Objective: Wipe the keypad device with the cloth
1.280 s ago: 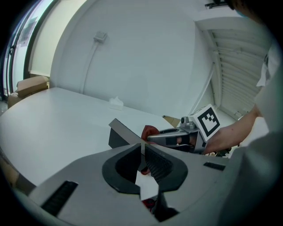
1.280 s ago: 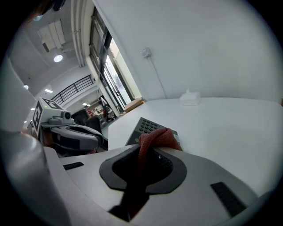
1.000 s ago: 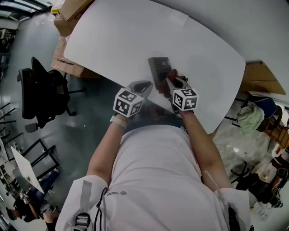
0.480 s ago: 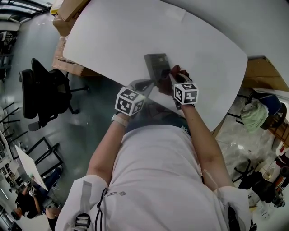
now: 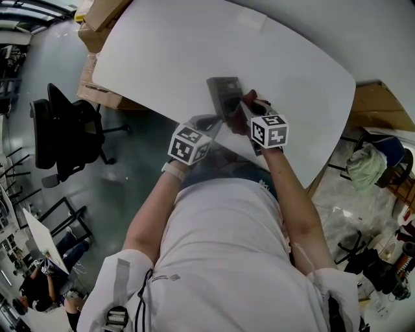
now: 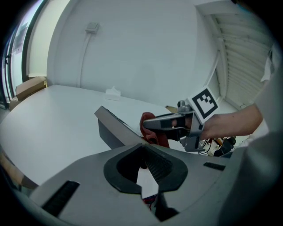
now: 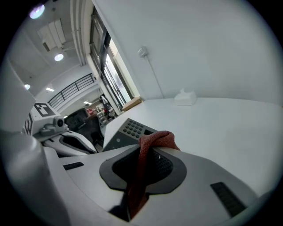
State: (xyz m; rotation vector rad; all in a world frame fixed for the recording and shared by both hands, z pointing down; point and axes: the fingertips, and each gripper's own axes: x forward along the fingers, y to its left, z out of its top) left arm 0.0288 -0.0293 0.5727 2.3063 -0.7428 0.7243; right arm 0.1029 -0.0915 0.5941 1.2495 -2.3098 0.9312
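The grey keypad device (image 5: 224, 94) sits tilted on the white table (image 5: 162, 58), its near end raised. My left gripper (image 5: 211, 123) is shut on the device's near edge (image 6: 116, 128). My right gripper (image 5: 245, 110) is shut on a red cloth (image 7: 152, 142) and holds it against the device's right side. In the right gripper view the key rows (image 7: 132, 129) show just past the cloth. In the left gripper view the cloth (image 6: 152, 132) hangs under the right gripper (image 6: 152, 126), touching the device's top face.
A small white box (image 5: 251, 19) lies at the table's far side. Cardboard boxes (image 5: 97, 26) stand off the table's left end, another (image 5: 371, 110) to its right. A black office chair (image 5: 61, 136) stands on the floor at the left.
The device and both grippers have shifted slightly toward the far side of the table. The right gripper has moved the cloth a little along the device.
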